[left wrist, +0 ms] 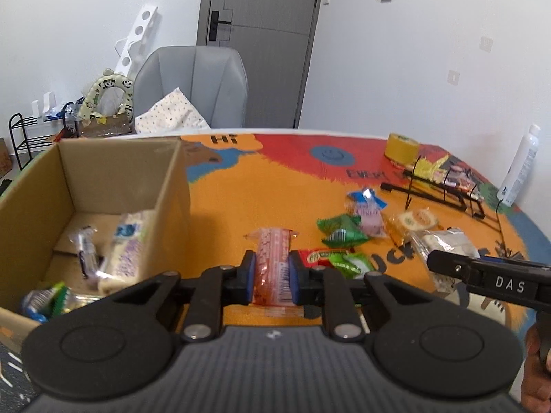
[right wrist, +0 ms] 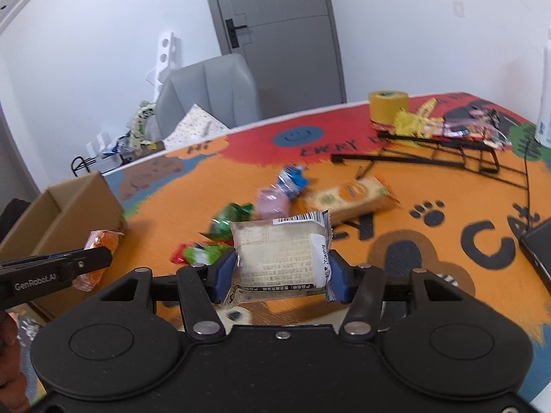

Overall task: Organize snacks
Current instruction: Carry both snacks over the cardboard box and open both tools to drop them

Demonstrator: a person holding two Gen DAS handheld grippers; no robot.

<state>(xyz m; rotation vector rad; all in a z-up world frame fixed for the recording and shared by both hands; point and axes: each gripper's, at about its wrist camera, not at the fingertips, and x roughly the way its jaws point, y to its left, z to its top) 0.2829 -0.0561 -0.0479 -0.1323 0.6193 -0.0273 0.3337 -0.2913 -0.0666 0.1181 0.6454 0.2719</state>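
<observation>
The left gripper tilts downward over the near part of the table, its blue pads clamped on a long pink snack bar that stands clear of the mat. Just to its left sits the open cardboard box at the table's left edge, with several wrapped snacks lying on its floor; its near-right wall is close beside the held bar.

The right gripper also points downward, jaws pressed on both sides of a pale square pastry packet, which is lifted off the surface near the front edge.

Between and beyond the two tools lies a loose heap of snacks around the table's middle: green, pink, blue and orange wrappers. A black wire rack and a yellow tape roll occupy the far right corner. The orange stretch between box and heap is bare, as is the far middle of the table.
</observation>
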